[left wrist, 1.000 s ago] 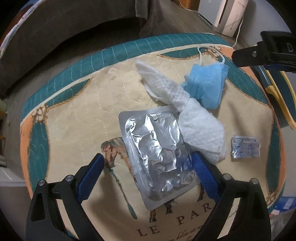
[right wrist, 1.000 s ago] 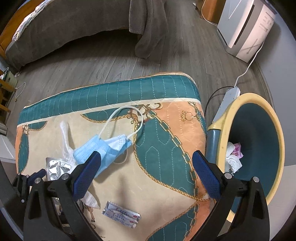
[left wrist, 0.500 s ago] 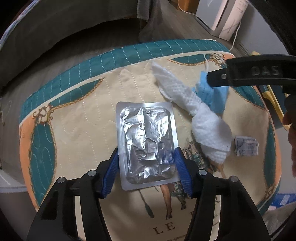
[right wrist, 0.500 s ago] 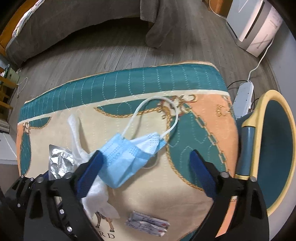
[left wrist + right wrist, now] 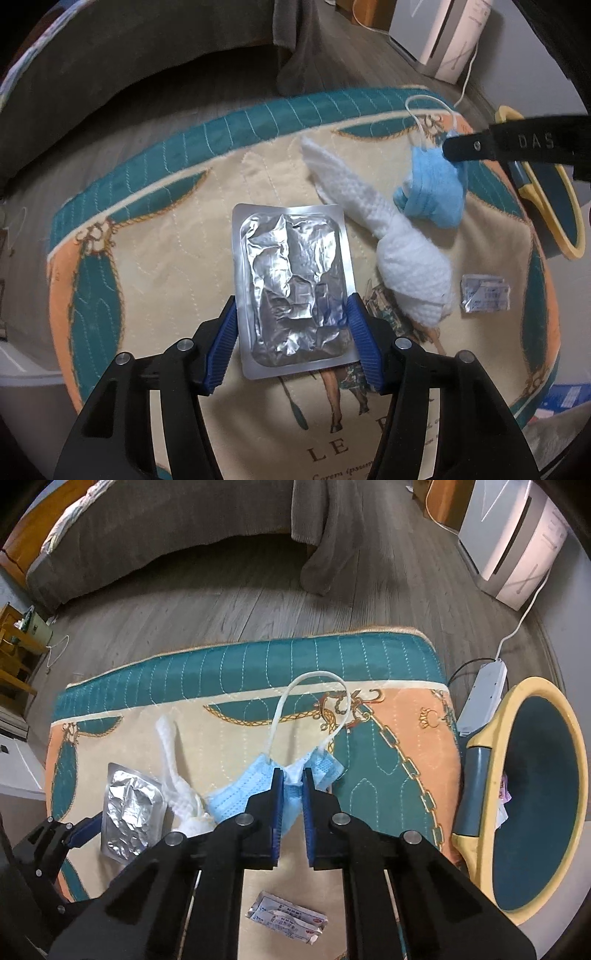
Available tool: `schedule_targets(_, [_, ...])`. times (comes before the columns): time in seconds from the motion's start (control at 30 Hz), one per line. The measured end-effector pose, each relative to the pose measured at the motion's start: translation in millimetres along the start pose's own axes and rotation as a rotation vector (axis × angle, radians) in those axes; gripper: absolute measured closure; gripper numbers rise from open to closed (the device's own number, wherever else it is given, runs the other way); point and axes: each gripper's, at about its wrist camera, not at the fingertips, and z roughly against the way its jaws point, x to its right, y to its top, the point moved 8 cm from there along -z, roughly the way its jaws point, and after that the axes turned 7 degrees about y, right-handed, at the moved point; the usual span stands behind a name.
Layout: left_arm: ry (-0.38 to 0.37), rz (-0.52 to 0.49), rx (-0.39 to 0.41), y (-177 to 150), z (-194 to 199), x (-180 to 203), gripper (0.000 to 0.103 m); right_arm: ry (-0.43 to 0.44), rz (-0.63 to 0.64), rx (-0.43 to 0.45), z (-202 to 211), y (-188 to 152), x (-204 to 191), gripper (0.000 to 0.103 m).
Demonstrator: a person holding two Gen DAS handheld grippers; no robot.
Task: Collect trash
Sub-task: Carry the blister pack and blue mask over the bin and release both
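Note:
A silver foil blister pack (image 5: 293,284) lies on the patterned quilted table cover (image 5: 155,258). My left gripper (image 5: 291,314) is shut on its two long edges. The pack also shows in the right wrist view (image 5: 129,810). My right gripper (image 5: 293,781) is shut on a crumpled blue face mask (image 5: 236,801), whose white ear loop (image 5: 295,694) trails forward. The mask also shows in the left wrist view (image 5: 434,192). A twisted white paper towel (image 5: 388,240) lies between pack and mask. A small foil sachet (image 5: 485,294) lies to the right, near the table's edge.
A yellow-rimmed teal bin (image 5: 535,797) stands off the table's right side with some trash inside. A power strip (image 5: 484,698) and cable lie on the wood floor beside it. A white appliance (image 5: 517,542) stands far right. A grey sofa (image 5: 166,528) is beyond the table.
My left gripper has closed from wide open onto the foil blister pack. My right gripper has moved left over the blue mask and shut on it.

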Motion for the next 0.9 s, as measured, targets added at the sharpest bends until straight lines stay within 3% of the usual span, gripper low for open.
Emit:
schedule_targets(0.13, [0.041, 0.004, 0.056, 8.2, 18.7, -6.3, 0.044, 0.000, 0.013, 0.036, 14.0, 0.0, -2.3, 0.094])
schedule_targets(0.3, [0.039, 0.032, 0.120, 20.4, 42.3, -8.2, 0.044, 0.019, 0.006, 0.076, 30.9, 2.8, -1.7, 0.094])
schedule_targets(0.53, [0.027, 0.012, 0.212, 36.9, 77.9, 9.1, 0.044, 0.050, -0.024, 0.157, 66.1, 9.2, 10.2, 0.094])
schedule_targets(0.63, [0.055, -0.031, 0.255, 39.8, 90.2, 18.8, 0.044, 0.047, -0.037, 0.195, 81.7, 10.6, 19.0, 0.094])
schedule_targets(0.9, [0.052, -0.061, 0.297, 44.3, 101.3, 38.7, 0.044, 0.025, -0.063, 0.235, 104.4, 8.3, 45.4, 0.094])
